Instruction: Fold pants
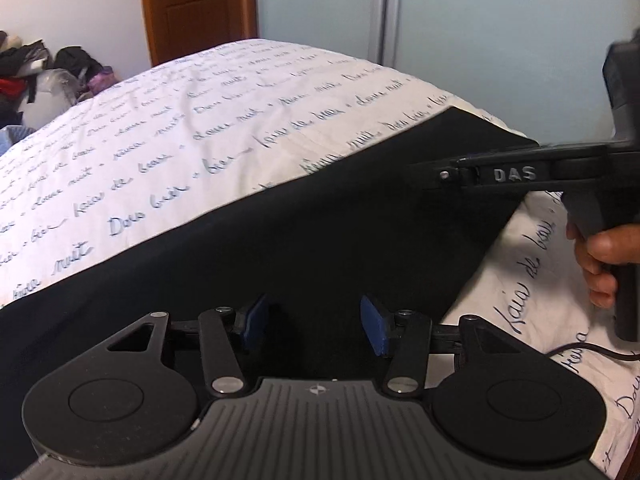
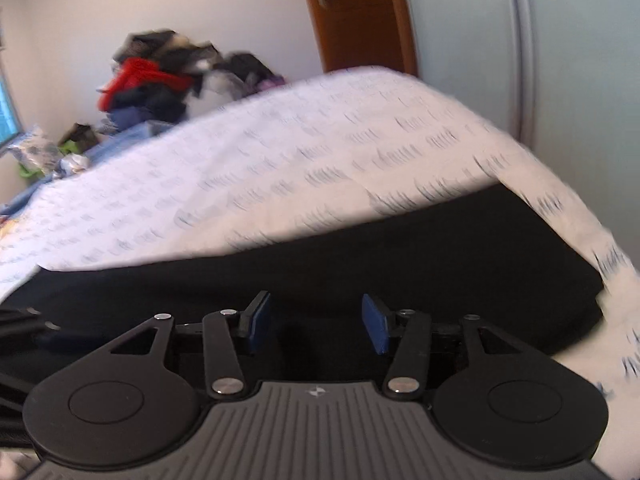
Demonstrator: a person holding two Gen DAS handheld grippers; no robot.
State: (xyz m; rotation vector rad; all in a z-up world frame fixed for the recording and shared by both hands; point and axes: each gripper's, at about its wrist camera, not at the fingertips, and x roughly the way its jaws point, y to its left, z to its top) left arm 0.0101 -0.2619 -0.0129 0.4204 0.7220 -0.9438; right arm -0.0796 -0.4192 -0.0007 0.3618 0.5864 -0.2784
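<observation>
Black pants (image 1: 280, 240) lay flat on the bed sheet (image 1: 160, 140) w/ script print. Left gripper (image 1: 316, 324) & right gripper (image 2: 316, 322) both hung open over them, nothing gripped.

One pants (image 1: 304, 240), one bed (image 1: 200, 120), two tongs (image 1: 312, 322) (image 2: 314, 322).

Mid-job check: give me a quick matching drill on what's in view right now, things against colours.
Things:
1. pants
2. bedsheet
3. door
4. left gripper pads

Colours:
A. brown wood
B. blue
C. black
D. white with handwritten script

Pairs: 1-C, 2-D, 3-A, 4-B
</observation>
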